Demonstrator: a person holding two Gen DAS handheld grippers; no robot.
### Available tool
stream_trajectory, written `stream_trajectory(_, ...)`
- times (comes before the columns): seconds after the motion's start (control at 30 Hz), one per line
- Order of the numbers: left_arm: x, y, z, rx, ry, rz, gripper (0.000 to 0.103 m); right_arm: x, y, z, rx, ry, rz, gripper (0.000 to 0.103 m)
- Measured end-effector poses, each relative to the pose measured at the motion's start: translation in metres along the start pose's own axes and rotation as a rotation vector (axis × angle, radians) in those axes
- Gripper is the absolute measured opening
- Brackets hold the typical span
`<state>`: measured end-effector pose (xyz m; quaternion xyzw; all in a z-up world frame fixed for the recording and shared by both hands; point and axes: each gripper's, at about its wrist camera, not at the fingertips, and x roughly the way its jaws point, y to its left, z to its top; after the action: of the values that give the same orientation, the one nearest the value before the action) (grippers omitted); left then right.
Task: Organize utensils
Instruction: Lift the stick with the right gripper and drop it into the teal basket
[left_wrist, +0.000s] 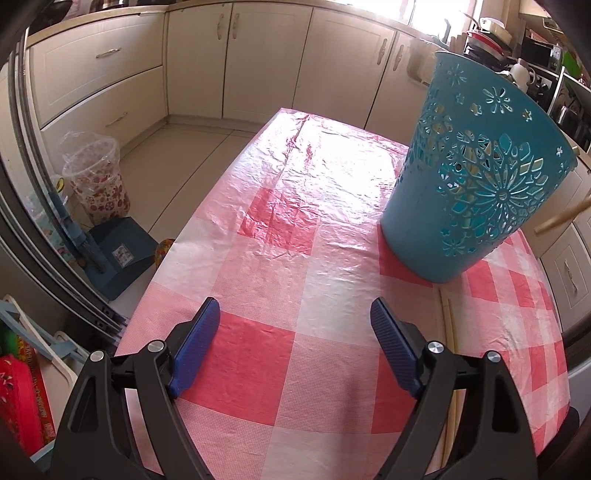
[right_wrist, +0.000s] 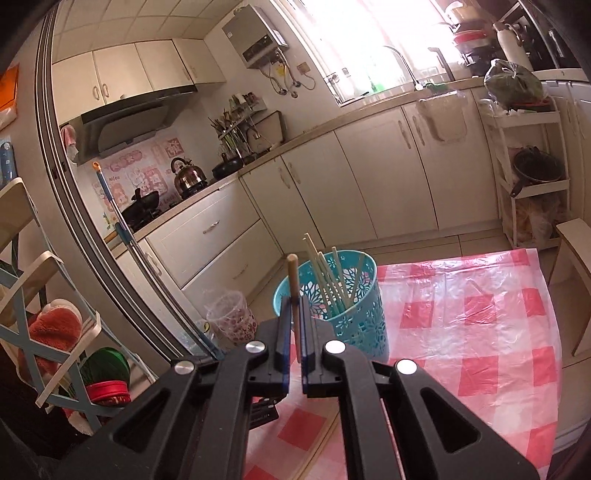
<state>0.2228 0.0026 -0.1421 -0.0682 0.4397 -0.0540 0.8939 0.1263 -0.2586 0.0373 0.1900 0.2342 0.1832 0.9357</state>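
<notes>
The right gripper has its blue fingers clamped on a pale wooden chopstick, which stands nearly upright with its blunt end above the fingertips. Just beyond it, toward 1 o'clock in the right wrist view, sits the teal perforated plastic basket on the red-and-white checked counter, already bearing several thin pale chopsticks that lean against its rim.

To do this step well, I would carry the stick over the basket's open mouth, keep it near vertical, and lower the bottom tip inside the rim before letting go, aiming for a gap between the leaning sticks so none is knocked out.

The left gripper hovers over bare cloth, fingers wide apart and empty, basket at 2 o'clock. More pale sticks lie on the counter beside its right finger. A flowered clear bin stands on the floor, clear of the path.
</notes>
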Motion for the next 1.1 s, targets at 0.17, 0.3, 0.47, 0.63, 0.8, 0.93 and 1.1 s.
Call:
stream_trajectory(0.17,0.000,0.000,0.000,0.000,0.001,0.000,0.080,-0.005,-0.001,0.015,0.004,-0.018,0.013,0.004)
stream_trajectory(0.3,0.000,0.000,0.000,0.000,0.001,0.000,0.080,-0.009,0.005,0.031,-0.020,-0.041,0.013,0.004)
stream_trajectory(0.47,0.000,0.000,0.000,0.003,0.002,0.003,0.080,-0.011,0.014,0.065,-0.054,-0.095,0.018,0.004)
stream_trajectory(0.63,0.000,0.000,0.000,0.001,0.001,0.002,0.080,0.002,0.021,0.095,-0.088,-0.161,0.001,0.004)
stream_trajectory(0.8,0.000,0.000,0.000,-0.003,-0.001,0.004,0.080,0.051,0.015,0.087,-0.122,-0.101,-0.062,0.004)
stream_trajectory(0.93,0.000,0.000,0.000,-0.007,-0.004,0.006,0.080,0.102,0.004,0.056,-0.155,0.015,-0.131,0.004)
stream_trajectory(1.1,0.000,0.001,-0.001,-0.010,-0.004,0.009,0.081,0.129,-0.015,0.033,-0.104,0.108,-0.183,0.005)
